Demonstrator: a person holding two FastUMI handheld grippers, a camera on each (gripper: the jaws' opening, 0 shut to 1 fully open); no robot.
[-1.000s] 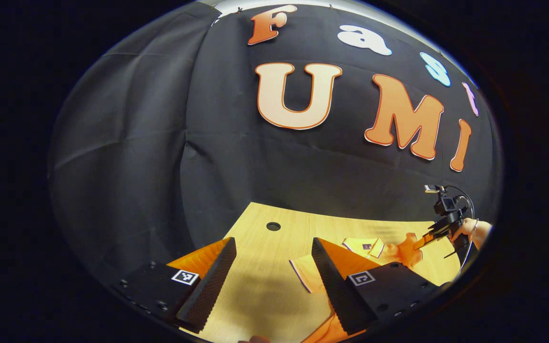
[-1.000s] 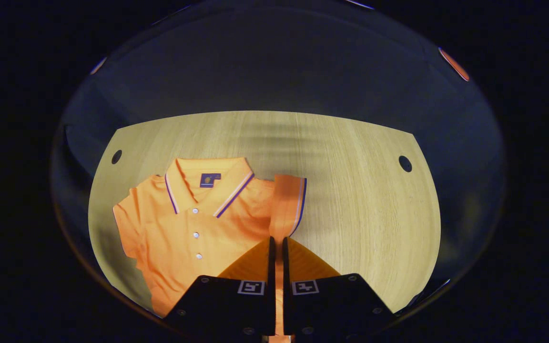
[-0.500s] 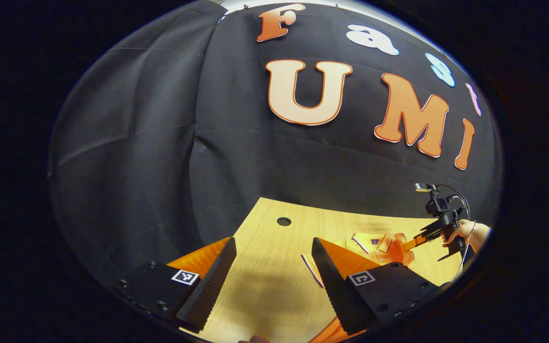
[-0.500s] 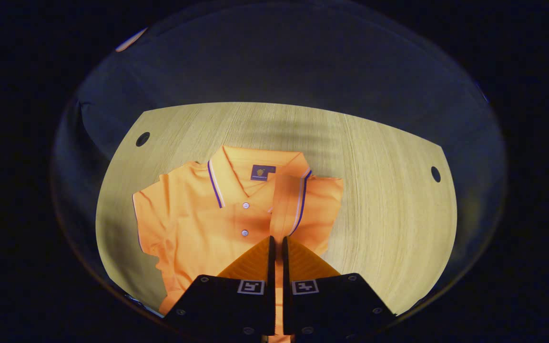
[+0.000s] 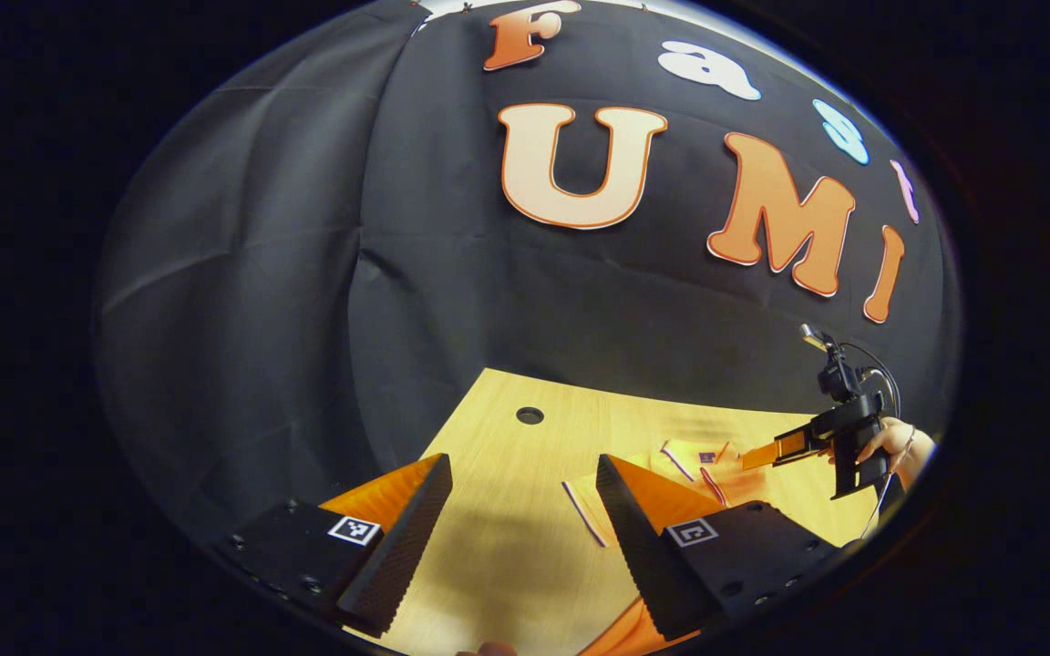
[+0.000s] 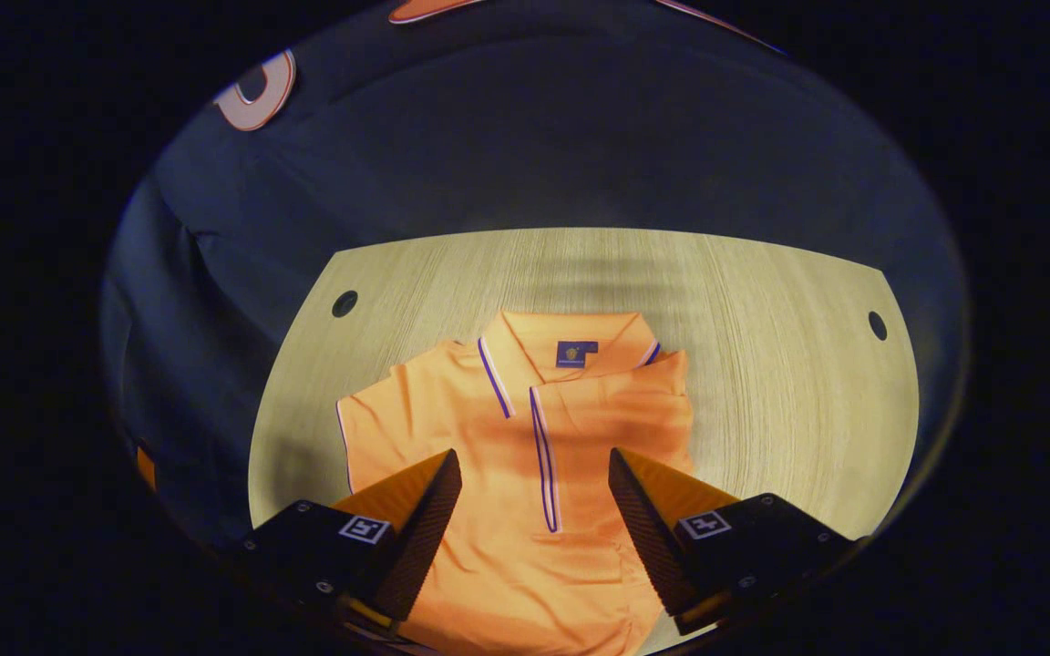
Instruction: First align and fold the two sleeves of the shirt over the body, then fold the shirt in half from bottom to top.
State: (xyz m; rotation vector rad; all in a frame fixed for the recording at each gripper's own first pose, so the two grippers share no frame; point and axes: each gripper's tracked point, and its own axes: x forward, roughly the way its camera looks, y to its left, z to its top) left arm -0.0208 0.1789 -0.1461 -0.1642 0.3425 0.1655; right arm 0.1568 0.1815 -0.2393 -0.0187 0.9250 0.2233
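The shirt [image 6: 525, 474] lies flat on the table [image 6: 762, 301], one sleeve [image 6: 616, 410] folded over its front. The right gripper [image 6: 534, 497] hangs above it, wide open and holding nothing. The left gripper [image 5: 525, 510] is wide open too, holding nothing

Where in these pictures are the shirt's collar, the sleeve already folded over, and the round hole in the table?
collar [image 6: 571, 351]: right gripper view, on the inner neckband.
folded sleeve [image 6: 616, 419]: right gripper view, on the flat cloth beside its striped hem.
table hole [image 5: 530, 415]: left gripper view, on its dark middle.

Wooden table [image 6: 762, 301], round holes [image 6: 344, 303]
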